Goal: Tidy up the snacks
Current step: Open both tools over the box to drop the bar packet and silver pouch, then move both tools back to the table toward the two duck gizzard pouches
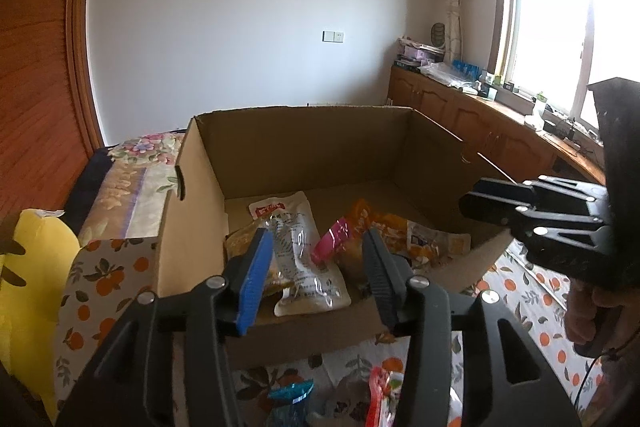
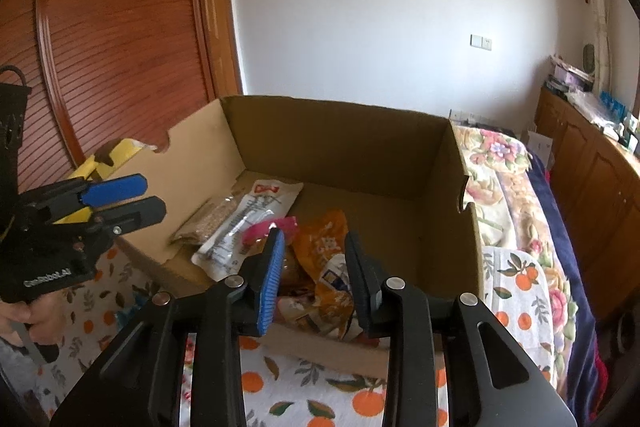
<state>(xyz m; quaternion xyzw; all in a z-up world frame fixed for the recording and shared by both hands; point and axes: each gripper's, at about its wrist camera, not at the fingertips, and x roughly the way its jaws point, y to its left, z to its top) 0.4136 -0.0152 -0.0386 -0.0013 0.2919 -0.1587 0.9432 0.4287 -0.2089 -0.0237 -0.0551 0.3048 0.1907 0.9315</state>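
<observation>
Two packets (image 1: 384,399) half hidden behind left gripper (image 1: 316,279)

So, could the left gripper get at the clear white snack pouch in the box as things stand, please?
Probably yes. The left gripper hangs with open, empty jaws just above the clear white pouch, which lies uncovered on top in the cardboard box; the right gripper sits off to the side.

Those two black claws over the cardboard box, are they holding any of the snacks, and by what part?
Nothing is held. The left gripper and right gripper both stand open above the packets in the cardboard box, with nothing pinched between their fingers.
</observation>
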